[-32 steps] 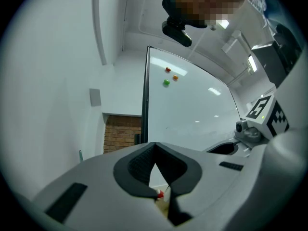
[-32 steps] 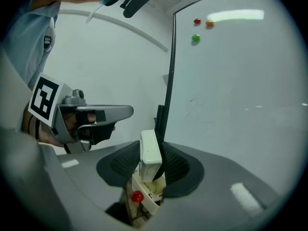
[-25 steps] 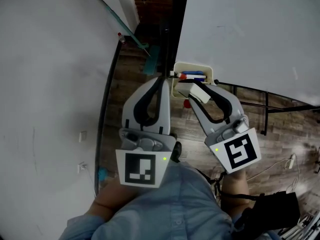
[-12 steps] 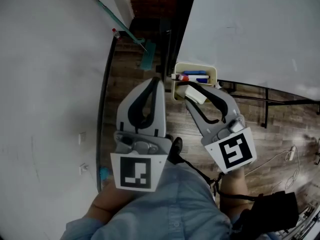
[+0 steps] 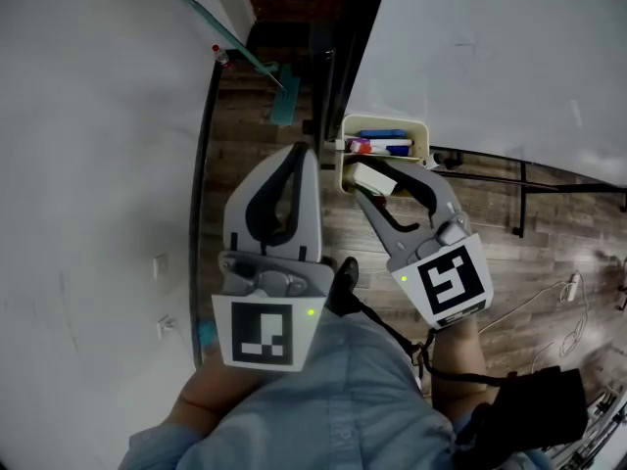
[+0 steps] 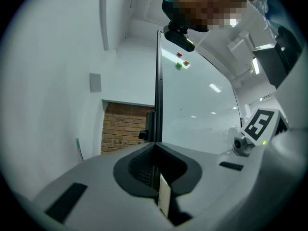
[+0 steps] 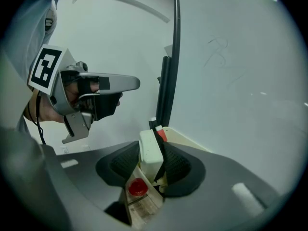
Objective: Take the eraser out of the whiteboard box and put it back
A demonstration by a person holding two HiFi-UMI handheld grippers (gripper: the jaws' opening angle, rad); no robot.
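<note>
Left gripper [image 5: 302,155] and right gripper [image 5: 378,178] both pale grey, with black ribbed pads [image 7: 175,166]. Each cube [image 5: 263,333] carries a black-and-white square marker and a small green light [image 5: 311,312]. Eraser [image 5: 370,178] white with a dark side; whiteboard box [image 5: 423,131] cream, holding a blue pen [image 5: 382,134] and a white pen with a red cap [image 5: 361,146]. Floor [image 5: 250,150] brown wood planks, brick wall [image 6: 122,126] red-brown with pale joints, whiteboard [image 5: 490,57] white, shirt [image 5: 323,409] light blue.
</note>
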